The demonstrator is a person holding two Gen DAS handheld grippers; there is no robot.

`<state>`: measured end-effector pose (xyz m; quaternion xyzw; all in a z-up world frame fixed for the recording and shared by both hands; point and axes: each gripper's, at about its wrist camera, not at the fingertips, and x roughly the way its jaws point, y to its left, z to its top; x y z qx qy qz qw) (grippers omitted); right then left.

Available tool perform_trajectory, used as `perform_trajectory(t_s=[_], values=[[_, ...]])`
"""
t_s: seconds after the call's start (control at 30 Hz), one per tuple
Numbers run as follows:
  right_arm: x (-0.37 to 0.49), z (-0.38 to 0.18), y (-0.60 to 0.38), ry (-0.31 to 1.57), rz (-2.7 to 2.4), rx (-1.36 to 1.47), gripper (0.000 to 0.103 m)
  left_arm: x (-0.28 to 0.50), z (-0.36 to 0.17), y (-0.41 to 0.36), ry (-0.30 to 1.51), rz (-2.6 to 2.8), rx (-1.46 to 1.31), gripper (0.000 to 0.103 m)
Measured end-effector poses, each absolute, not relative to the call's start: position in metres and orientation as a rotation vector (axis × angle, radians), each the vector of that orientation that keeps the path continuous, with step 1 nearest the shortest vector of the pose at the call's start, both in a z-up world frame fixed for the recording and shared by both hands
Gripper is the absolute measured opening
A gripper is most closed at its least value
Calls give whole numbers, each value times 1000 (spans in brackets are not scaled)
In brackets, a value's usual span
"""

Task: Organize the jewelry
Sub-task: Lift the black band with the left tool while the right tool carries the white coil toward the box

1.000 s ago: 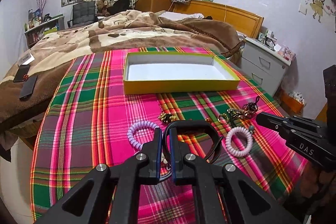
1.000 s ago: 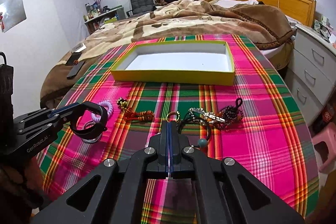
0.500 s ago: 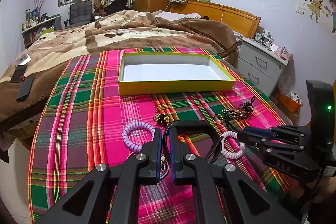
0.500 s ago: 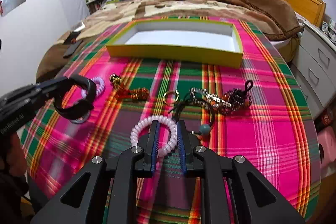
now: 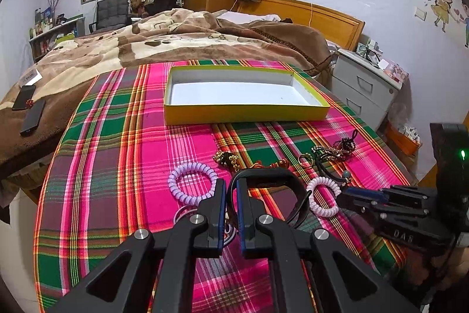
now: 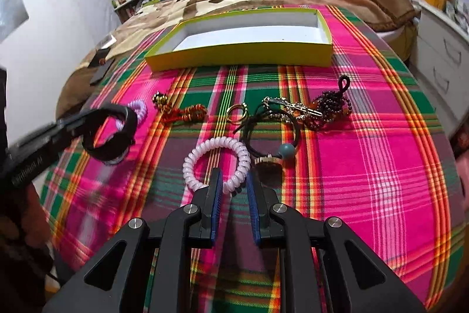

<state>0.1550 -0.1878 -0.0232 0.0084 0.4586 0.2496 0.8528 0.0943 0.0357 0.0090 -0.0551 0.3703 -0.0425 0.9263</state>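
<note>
My left gripper (image 5: 231,185) is shut on a black band bracelet (image 5: 272,175) and holds it just above the plaid cloth; it also shows in the right wrist view (image 6: 117,131). My right gripper (image 6: 233,176) is open, its fingers either side of the near rim of a white coil bracelet (image 6: 217,160), also in the left wrist view (image 5: 322,195). A lilac coil bracelet (image 5: 192,187) lies left. A yellow box (image 5: 246,113) with a white inside stands empty at the far side. A gold ring (image 6: 236,112), a black cord with a teal bead (image 6: 285,150), dark beads (image 6: 331,106) and a red-gold charm (image 6: 187,113) lie between.
The round table has a pink and green plaid cloth (image 5: 117,137). A bed with a brown blanket (image 5: 176,40) lies behind it, with two phones (image 5: 29,113) on it. A grey nightstand (image 5: 366,84) stands at the right.
My right gripper has opened, dropped low and moved forward onto the white coil bracelet. My left gripper keeps the black band, nearly still.
</note>
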Motion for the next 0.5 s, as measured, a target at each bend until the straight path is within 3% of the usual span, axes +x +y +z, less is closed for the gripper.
perform_trajectory(t_s=[0.27, 0.5], values=[[169, -27, -182, 1001, 512, 21, 17, 94, 9, 35, 760, -85, -113, 7], [165, -27, -173, 976, 500, -60, 9, 94, 9, 34, 763, -88, -111, 6]])
